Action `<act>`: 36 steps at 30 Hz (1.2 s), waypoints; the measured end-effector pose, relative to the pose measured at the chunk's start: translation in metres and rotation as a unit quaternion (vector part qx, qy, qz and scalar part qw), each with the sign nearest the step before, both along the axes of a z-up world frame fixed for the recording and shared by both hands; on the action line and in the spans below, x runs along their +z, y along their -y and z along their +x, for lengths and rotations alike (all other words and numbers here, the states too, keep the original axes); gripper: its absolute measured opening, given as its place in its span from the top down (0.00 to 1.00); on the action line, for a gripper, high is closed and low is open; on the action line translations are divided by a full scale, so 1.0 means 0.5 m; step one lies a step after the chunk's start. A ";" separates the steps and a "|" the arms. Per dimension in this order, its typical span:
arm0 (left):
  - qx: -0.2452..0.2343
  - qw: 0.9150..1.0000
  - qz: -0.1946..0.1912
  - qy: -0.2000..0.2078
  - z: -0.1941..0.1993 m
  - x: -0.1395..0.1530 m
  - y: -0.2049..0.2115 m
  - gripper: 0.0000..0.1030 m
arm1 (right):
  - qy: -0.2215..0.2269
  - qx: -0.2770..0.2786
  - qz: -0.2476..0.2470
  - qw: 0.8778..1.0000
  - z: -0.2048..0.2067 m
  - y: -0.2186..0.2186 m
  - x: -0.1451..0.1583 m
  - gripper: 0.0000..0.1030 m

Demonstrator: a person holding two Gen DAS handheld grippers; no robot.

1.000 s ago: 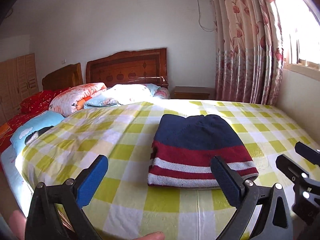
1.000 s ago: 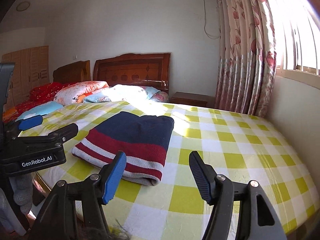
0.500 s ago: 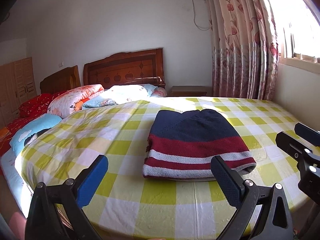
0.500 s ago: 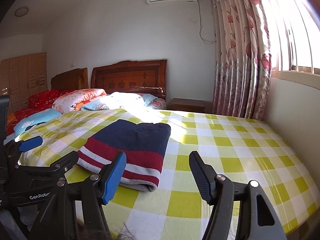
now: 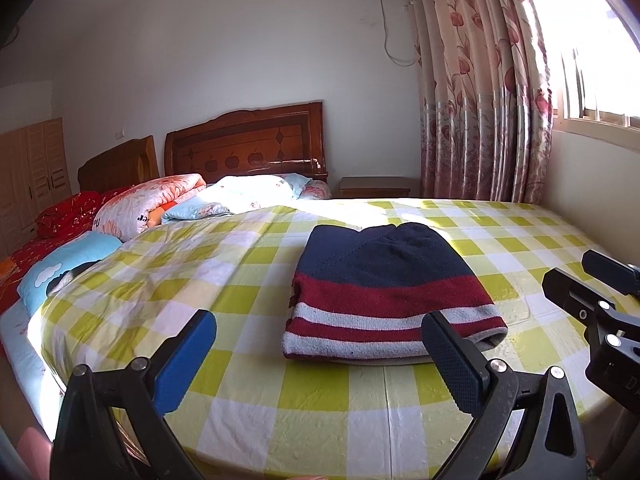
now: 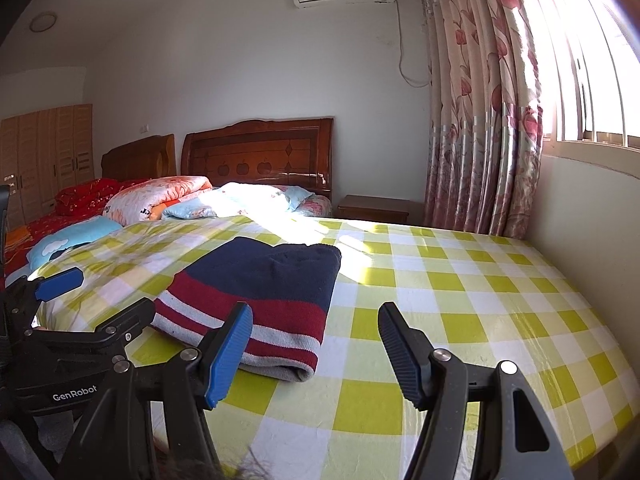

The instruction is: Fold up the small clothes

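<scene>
Folded striped sweater [image 5: 384,292], centre frame on checked bedsheet [image 5: 240,288]: long axis runs near-to-far, striped hem nearest. Left gripper [image 5: 320,356], right gripper [image 6: 316,344]: jaws wide apart, empty, touching nothing.

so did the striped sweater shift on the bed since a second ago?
No. The striped sweater covers the same squares of the checked sheet; only the camera view drifted slightly. Both claws hang open, clear of it.

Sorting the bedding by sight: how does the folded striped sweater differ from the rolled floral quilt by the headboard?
The folded striped sweater lies flat; the rolled floral quilt bulges in a thick roll. The sweater is navy, dark red and grey in bands; the quilt is pale pink and orange with flowers. The sweater sits near the camera; the quilt lies further back. Both rest untouched.
</scene>
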State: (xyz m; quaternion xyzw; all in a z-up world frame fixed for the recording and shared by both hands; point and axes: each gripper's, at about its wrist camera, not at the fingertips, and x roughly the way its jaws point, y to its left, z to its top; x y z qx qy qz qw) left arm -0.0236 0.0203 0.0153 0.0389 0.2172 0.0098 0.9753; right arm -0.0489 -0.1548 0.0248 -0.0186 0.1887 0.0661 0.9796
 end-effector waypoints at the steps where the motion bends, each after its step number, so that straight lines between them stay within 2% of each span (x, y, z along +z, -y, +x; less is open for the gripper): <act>1: 0.000 1.000 0.000 0.000 0.000 0.000 0.001 0.00 | -0.001 0.000 0.000 1.000 0.000 0.000 0.000 0.35; 36: 0.004 1.000 0.002 0.012 0.001 0.009 0.002 0.00 | -0.008 0.003 -0.001 1.000 0.005 -0.004 -0.010 0.35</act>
